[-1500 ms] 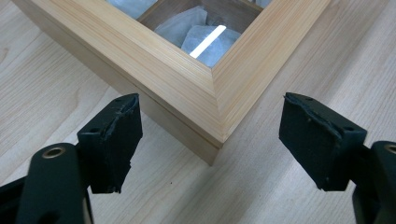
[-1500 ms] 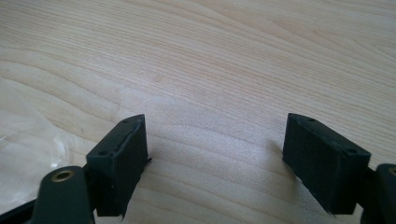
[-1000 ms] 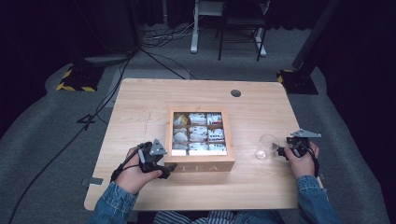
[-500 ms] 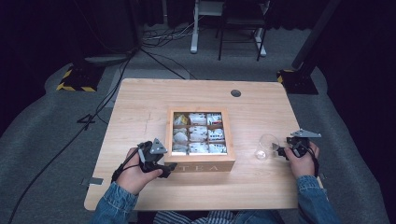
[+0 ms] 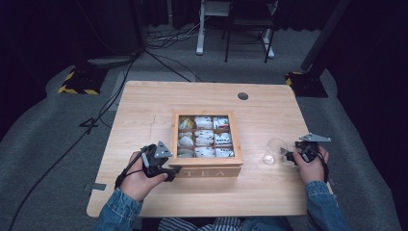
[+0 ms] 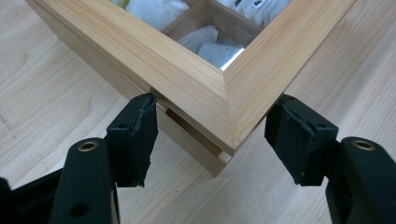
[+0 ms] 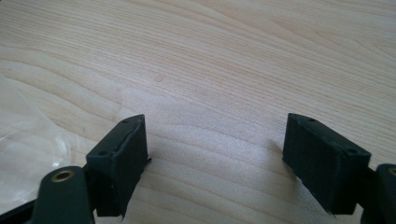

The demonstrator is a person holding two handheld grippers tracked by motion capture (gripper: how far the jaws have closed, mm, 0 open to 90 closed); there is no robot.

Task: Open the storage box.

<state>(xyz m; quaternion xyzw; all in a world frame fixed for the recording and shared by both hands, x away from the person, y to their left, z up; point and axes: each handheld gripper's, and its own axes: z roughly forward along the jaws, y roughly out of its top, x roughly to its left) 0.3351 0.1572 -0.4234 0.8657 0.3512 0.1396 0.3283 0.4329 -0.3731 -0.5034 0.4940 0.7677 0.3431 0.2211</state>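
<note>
A wooden tea box [image 5: 207,171] marked TEA stands mid-table, with tea bags [image 5: 204,137] showing through its windowed lid [image 6: 196,70]. My left gripper [image 5: 175,168] is at the box's front left corner. In the left gripper view its jaws [image 6: 212,135] straddle that corner of the lid and have just been closing. The pads [image 6: 135,130] stand right at the lid's two edges, and I see no squeeze. My right gripper [image 5: 288,155] rests open near the table's right edge, its jaws [image 7: 215,149] over bare wood.
A clear glass [image 5: 275,149] stands just left of the right gripper and shows as a pale blur [image 7: 28,135] in the right gripper view. A round cable hole [image 5: 243,96] sits at the table's far side. Chair and desk legs stand beyond.
</note>
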